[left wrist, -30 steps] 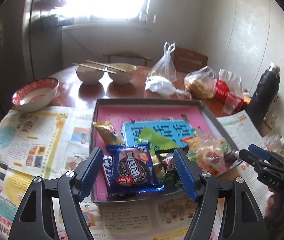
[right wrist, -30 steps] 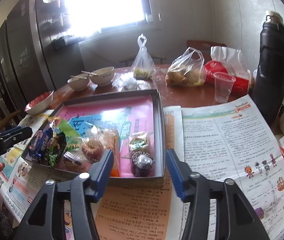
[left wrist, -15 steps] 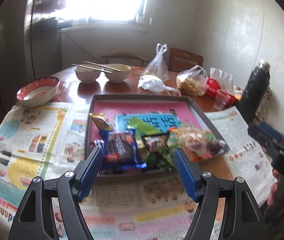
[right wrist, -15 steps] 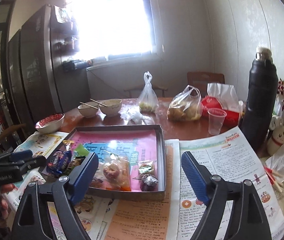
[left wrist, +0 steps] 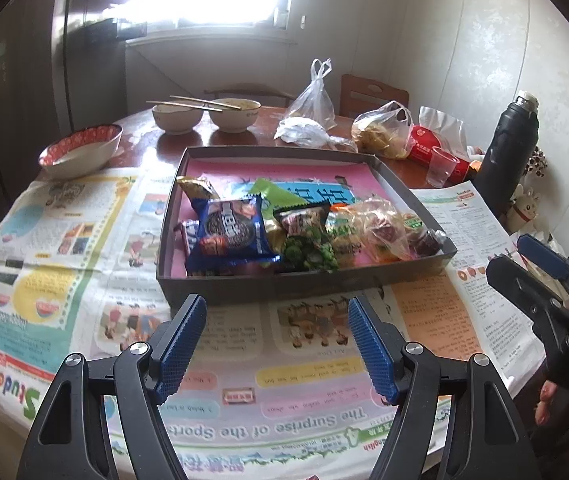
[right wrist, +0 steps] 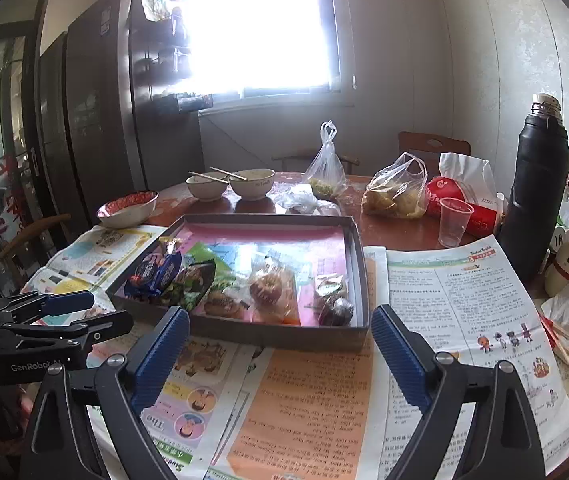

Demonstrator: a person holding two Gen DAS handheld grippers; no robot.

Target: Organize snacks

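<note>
Left wrist view: left gripper (left wrist: 277,342) is spread wide with nothing between its fingers, hanging over the newspaper (left wrist: 96,248) just short of the tray (left wrist: 284,282). Snacks all sit inside the tray, bunched along its near wall: blue cookie pack (left wrist: 230,232) on the left, green pea bag (left wrist: 308,240) mid, clear candy bag (left wrist: 380,228) right. Far half of the tray is bare pink liner, so grouping looks deliberate. Right gripper (left wrist: 524,256) is at the right edge, clear of the tray; its gap can't be read from this angle.

Right wrist view: right gripper (right wrist: 280,344) is also wide, holding nothing, and sits back from the tray's near wall (right wrist: 284,336). Foil-wrapped sweet (right wrist: 334,308) is in the near right corner. Bowls (right wrist: 230,186) and flask (right wrist: 536,200) stand outside the tray, well apart from the snacks. With both tools off the tray, the scene fits either a finished sort or a pause between picks.
</note>
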